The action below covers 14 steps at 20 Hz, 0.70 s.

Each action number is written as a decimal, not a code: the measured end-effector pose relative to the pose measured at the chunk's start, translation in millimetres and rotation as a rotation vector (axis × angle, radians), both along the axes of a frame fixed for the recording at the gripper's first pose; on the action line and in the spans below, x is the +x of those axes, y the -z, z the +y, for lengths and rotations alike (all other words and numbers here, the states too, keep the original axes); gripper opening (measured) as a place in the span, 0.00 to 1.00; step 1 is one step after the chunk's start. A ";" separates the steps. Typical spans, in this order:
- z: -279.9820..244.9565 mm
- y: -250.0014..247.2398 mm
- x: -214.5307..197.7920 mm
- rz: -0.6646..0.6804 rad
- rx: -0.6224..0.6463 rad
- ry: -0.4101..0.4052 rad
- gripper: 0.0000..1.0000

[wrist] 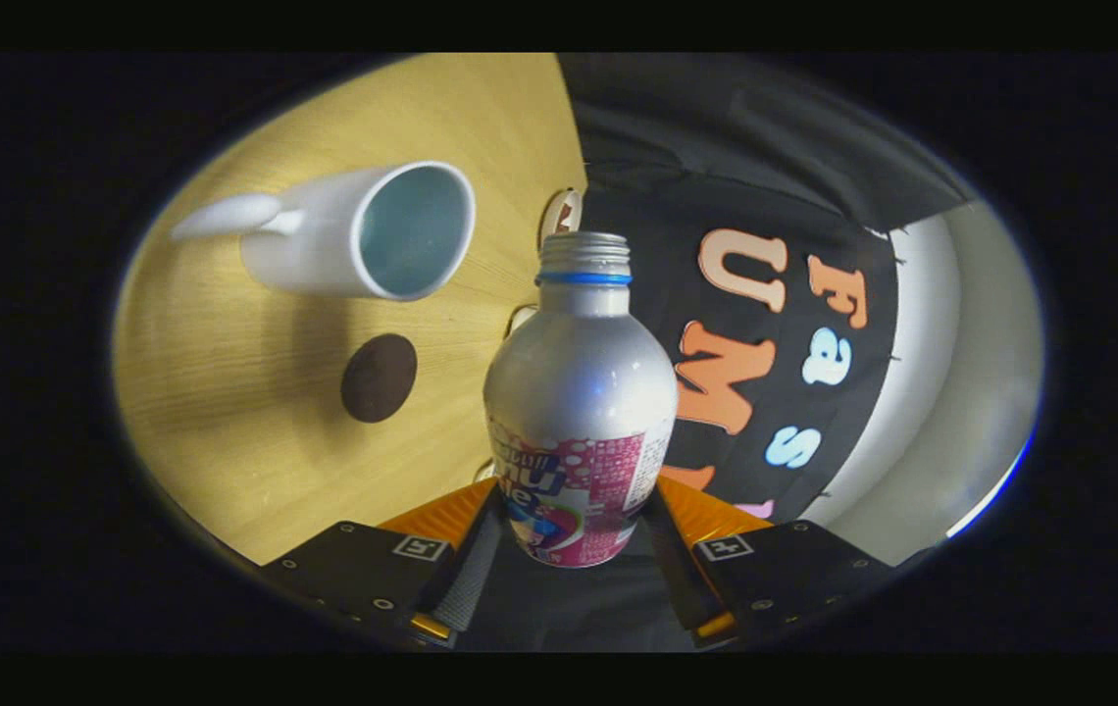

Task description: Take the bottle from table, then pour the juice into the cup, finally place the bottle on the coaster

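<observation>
- The gripper (pixel 574 549) had its jaws closed partway, one pressing each side of the bottle (pixel 579 392) at its labelled lower body.
- The bottle was silver metal, uncapped, with a threaded neck, a blue ring, and a pink-and-white label.
- Beyond it, a white mug (pixel 363 233) and a dark round coaster (pixel 379 378) sat apart on the wooden surface (pixel 255 461), the whole scene tilted.

One bottle (pixel 579 392) at centre, one white cup (pixel 353 235) at upper left, one dark round coaster (pixel 379 378) below the cup, one bench (pixel 255 461).
</observation>
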State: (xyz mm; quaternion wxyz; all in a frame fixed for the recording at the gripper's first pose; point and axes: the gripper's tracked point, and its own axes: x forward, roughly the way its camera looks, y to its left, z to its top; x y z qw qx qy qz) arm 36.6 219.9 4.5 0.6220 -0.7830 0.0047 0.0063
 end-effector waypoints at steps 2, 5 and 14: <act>1.7 4.6 -2.0 0.033 0.093 0.005 0.77; 2.9 17.2 -3.9 0.100 0.238 0.015 0.77; 9.3 54.9 11.1 0.379 0.974 0.113 0.77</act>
